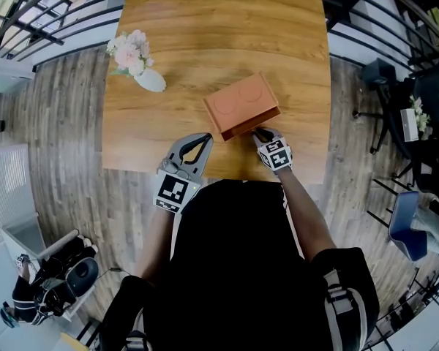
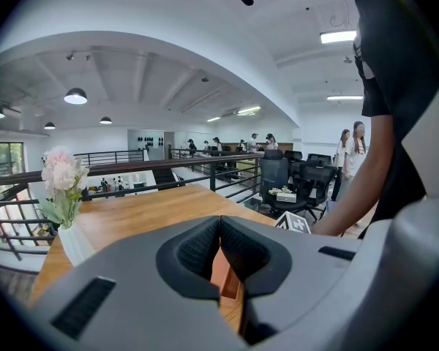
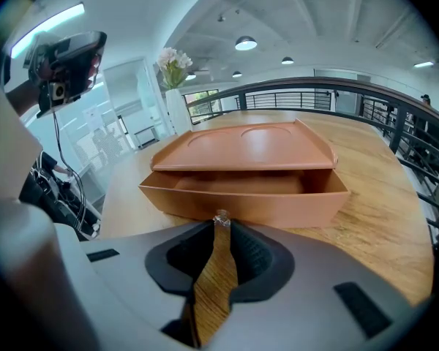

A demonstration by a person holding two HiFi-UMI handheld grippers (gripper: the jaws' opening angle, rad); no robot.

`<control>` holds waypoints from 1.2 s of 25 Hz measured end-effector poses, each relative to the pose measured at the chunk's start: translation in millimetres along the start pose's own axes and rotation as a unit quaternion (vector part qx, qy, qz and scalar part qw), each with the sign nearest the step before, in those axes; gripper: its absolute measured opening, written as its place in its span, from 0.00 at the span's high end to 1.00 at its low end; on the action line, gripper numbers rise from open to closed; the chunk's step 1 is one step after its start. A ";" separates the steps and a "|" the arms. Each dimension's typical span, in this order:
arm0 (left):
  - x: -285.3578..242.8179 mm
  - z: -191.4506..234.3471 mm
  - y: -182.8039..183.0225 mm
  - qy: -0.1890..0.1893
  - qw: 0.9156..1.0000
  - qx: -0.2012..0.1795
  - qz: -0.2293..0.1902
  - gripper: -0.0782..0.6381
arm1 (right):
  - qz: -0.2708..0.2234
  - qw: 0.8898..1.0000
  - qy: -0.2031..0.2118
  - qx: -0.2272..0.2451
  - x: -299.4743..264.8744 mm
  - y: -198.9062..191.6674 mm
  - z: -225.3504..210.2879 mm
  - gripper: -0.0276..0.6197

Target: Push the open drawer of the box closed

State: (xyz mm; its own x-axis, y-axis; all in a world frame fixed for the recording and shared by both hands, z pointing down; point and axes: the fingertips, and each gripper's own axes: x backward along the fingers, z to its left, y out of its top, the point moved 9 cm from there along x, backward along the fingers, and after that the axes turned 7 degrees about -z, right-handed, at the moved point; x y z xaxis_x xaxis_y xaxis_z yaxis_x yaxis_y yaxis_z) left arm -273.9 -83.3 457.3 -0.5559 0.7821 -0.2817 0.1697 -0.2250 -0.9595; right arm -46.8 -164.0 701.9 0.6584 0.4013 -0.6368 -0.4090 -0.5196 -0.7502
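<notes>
Terracotta box (image 1: 241,102) sits on the wooden tabletop (image 1: 205,28), its drawer (image 3: 243,196) pulled out. The right gripper (image 1: 261,133) has its jaws clenched, tips against the drawer's small knob (image 3: 221,217). The left gripper (image 1: 203,139), jaws clenched on nothing, hangs beside the box's near corner.

Terracotta box (image 1: 241,102), its drawer (image 3: 241,202) partly open

One box (image 1: 241,102), one drawer (image 3: 241,197), one vase (image 1: 150,80), two grippers (image 1: 205,139) (image 1: 260,132).

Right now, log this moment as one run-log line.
drawer: open | right claw: shut, tips at drawer front | left claw: shut, empty, beside box | push: not yet done
</notes>
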 end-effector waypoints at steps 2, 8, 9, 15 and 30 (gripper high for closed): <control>0.1 1.2 0.6 0.001 1.000 0.000 0.000 0.86 | 0.000 1.000 -0.001 0.001 -0.7 2.1 -0.7 0.82; 2.6 7.4 -3.0 0.004 1.000 0.001 0.000 0.86 | -0.001 1.000 -0.002 0.004 -7.6 5.1 0.9 0.82; 2.0 8.2 -3.1 0.004 1.000 0.002 0.000 0.86 | -0.001 1.000 -0.002 0.004 -8.2 5.9 0.2 0.82; -1.2 15.1 -1.5 0.005 1.000 0.006 0.003 0.86 | -0.002 1.000 -0.001 0.003 -13.8 14.8 -3.7 0.82; 0.9 17.5 -7.2 0.010 1.000 0.005 0.006 0.86 | -0.005 1.000 -0.003 0.002 -25.8 21.8 -6.6 0.82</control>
State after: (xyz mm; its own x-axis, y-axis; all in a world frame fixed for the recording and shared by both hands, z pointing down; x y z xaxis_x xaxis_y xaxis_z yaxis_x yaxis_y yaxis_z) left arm -289.9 -91.2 463.8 -0.5380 0.7905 -0.2928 0.1685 -0.2395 -0.9562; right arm -68.5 -190.6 703.1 0.6585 0.4109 -0.6305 -0.4054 -0.5123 -0.7571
